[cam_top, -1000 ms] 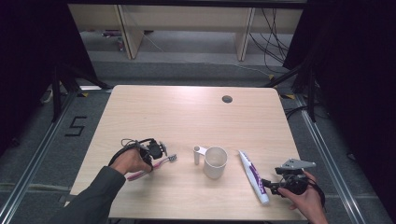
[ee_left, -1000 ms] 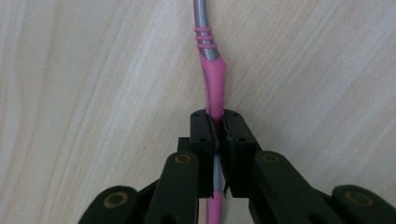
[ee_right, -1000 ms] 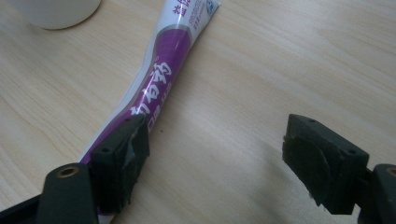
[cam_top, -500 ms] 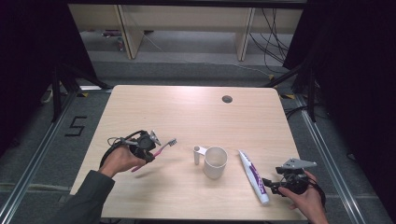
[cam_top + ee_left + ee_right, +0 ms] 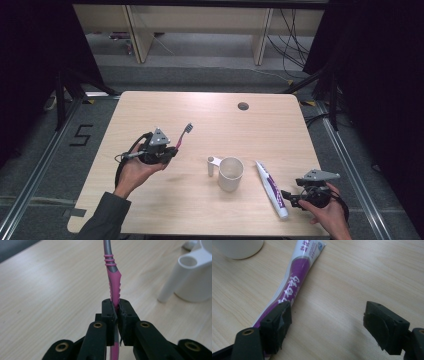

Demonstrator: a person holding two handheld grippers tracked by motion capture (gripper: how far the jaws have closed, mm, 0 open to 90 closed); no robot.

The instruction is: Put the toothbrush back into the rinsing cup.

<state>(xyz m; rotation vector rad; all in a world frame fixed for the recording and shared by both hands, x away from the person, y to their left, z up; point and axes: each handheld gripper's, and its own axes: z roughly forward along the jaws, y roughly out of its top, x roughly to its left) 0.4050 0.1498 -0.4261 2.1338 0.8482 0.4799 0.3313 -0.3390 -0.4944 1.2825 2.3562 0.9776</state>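
My left gripper (image 5: pixel 172 150) (image 5: pixel 117 307) is shut on the pink handle of a pink and grey toothbrush (image 5: pixel 183 135) (image 5: pixel 113 277). It holds the brush above the table's left half, bristle end pointing up and away. A white cup (image 5: pixel 230 173) (image 5: pixel 197 277) with a side handle stands at the table's middle. A white and purple toothpaste tube (image 5: pixel 270 188) (image 5: pixel 295 277) lies flat to the cup's right. My right gripper (image 5: pixel 290 197) (image 5: pixel 327 322) stands open low over the table beside the tube's near end, its left jaw over the tube's edge.
The light wooden table (image 5: pixel 165 115) has a dark round grommet hole (image 5: pixel 243 106) near its far edge. Beyond it are a grey floor, desk legs and cables. A number mark (image 5: pixel 81 135) is on the floor at the left.
My left gripper has lifted the toothbrush off the table and tilted its head upward. The right gripper, cup and tube have stayed put.
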